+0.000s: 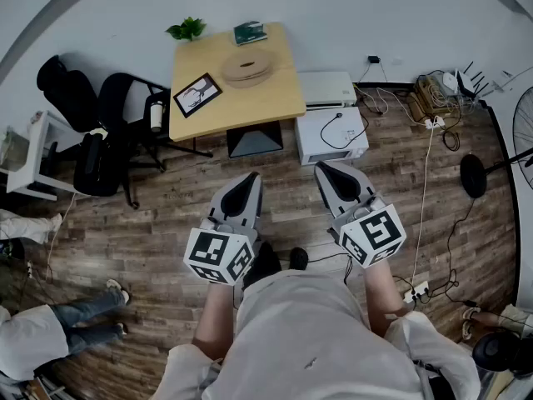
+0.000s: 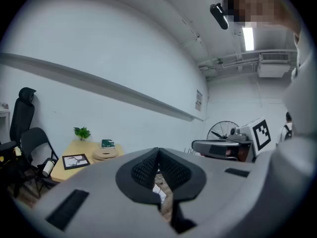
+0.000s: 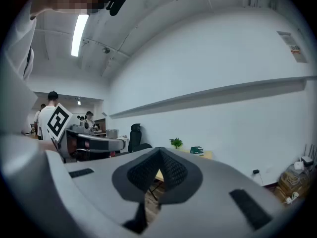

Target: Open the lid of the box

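Observation:
A round, flat wooden box [image 1: 247, 67] with its lid on lies on the light wooden table [image 1: 266, 98] by the far wall. In the left gripper view the box [image 2: 104, 153] shows small at the left. I stand on the wood floor well short of the table, both grippers held out side by side and about level. My left gripper [image 1: 250, 179] [image 2: 158, 152] is shut with nothing between its pads. My right gripper [image 1: 323, 169] [image 3: 159, 151] is shut and empty too. Neither gripper touches the box.
On the table are a black picture frame [image 1: 196, 95], a potted plant [image 1: 186, 29] and a green book [image 1: 250, 32]. Two white appliances [image 1: 331, 134] stand on the floor to its right, black office chairs [image 1: 108, 132] to its left. Cables and a power strip [image 1: 415, 291] lie at the right.

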The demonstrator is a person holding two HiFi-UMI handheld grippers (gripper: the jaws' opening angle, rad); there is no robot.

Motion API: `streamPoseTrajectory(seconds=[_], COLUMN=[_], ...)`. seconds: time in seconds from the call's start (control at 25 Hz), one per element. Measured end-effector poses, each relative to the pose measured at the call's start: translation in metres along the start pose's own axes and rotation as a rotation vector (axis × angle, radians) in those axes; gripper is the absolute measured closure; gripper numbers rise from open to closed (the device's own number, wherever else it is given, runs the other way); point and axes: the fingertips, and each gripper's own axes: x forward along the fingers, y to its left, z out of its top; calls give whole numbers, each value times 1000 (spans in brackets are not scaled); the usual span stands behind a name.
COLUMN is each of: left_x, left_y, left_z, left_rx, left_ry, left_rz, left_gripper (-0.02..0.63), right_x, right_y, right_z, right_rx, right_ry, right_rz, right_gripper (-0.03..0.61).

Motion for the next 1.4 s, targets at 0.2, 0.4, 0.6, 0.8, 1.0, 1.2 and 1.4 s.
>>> streamPoseTrajectory(seconds=[0.2, 0.4, 0.6, 0.8, 1.0, 1.2, 1.4], left_x=[-8, -16, -23, -24, -21, -18, -11], left_y=[-6, -16, -21, -26, -34, -22, 6], left_z=[-4, -12, -20, -27, -27, -25, -16], left_rx=[9, 18, 16, 12, 37, 57, 47], left_ry=[8, 19, 30, 38, 43, 42, 33], left_rz=[3, 3, 12, 13, -16, -14, -8], left_gripper=[607, 607, 607, 606, 603, 518, 508], right_x=[-12, -26, -34, -41, -41, -25, 1], right_y=[6, 12, 16, 14, 10, 10, 8], right_z=[0, -6, -12, -20, -22, -21, -16], right_rx=[-1, -12, 27, 37, 53, 53, 66], right_ry=[-1, 4, -10, 7, 13, 14, 15], right_rz=[-2, -2, -2, -3, 5, 18, 35], right_gripper=[580, 580, 580, 580, 539, 484, 459])
